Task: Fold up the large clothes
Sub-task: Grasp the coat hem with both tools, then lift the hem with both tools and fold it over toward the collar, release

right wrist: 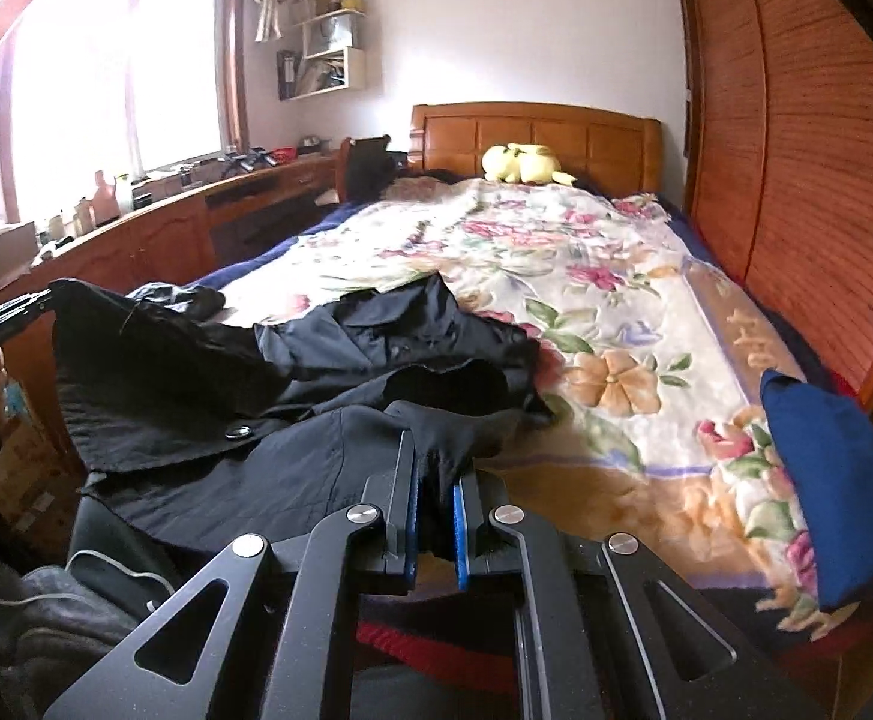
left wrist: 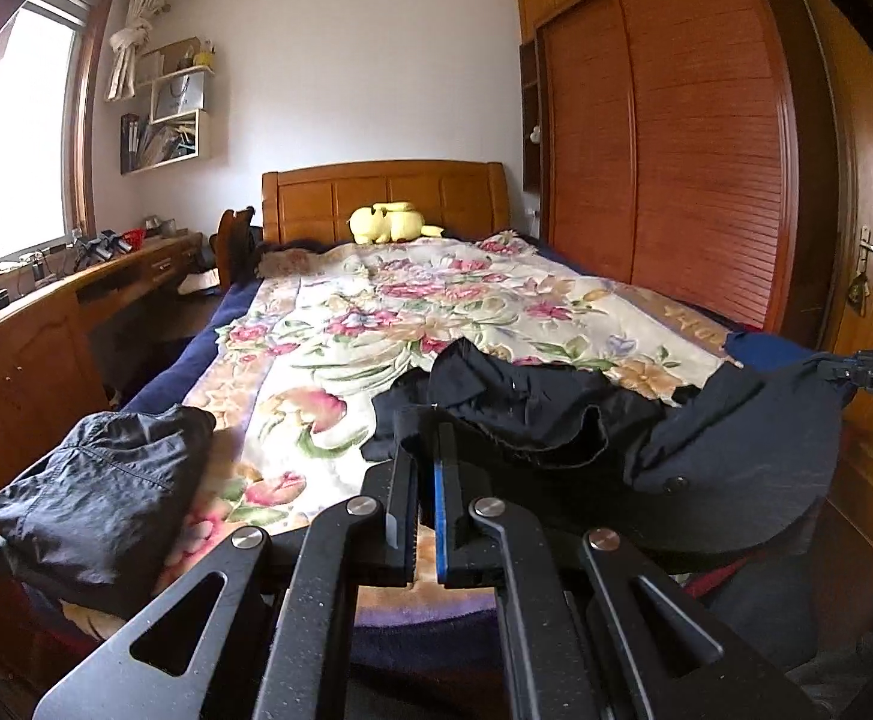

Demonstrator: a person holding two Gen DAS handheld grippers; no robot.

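A large black buttoned garment (left wrist: 706, 450) hangs stretched between my two grippers at the foot of the bed, its far part crumpled on the floral blanket (left wrist: 412, 312). My left gripper (left wrist: 427, 438) is shut on one edge of it. My right gripper (right wrist: 433, 462) is shut on the other edge of the garment (right wrist: 268, 420). The right gripper also shows in the left wrist view (left wrist: 826, 369), and the left gripper in the right wrist view (right wrist: 46, 297), each pinching the cloth.
A folded dark grey garment (left wrist: 100, 492) lies at the bed's left foot corner. A blue folded cloth (right wrist: 838, 492) lies at the right foot corner. A yellow plush toy (left wrist: 388, 222) sits by the headboard. A desk (left wrist: 46, 300) runs along the left, a wardrobe (left wrist: 676, 150) along the right.
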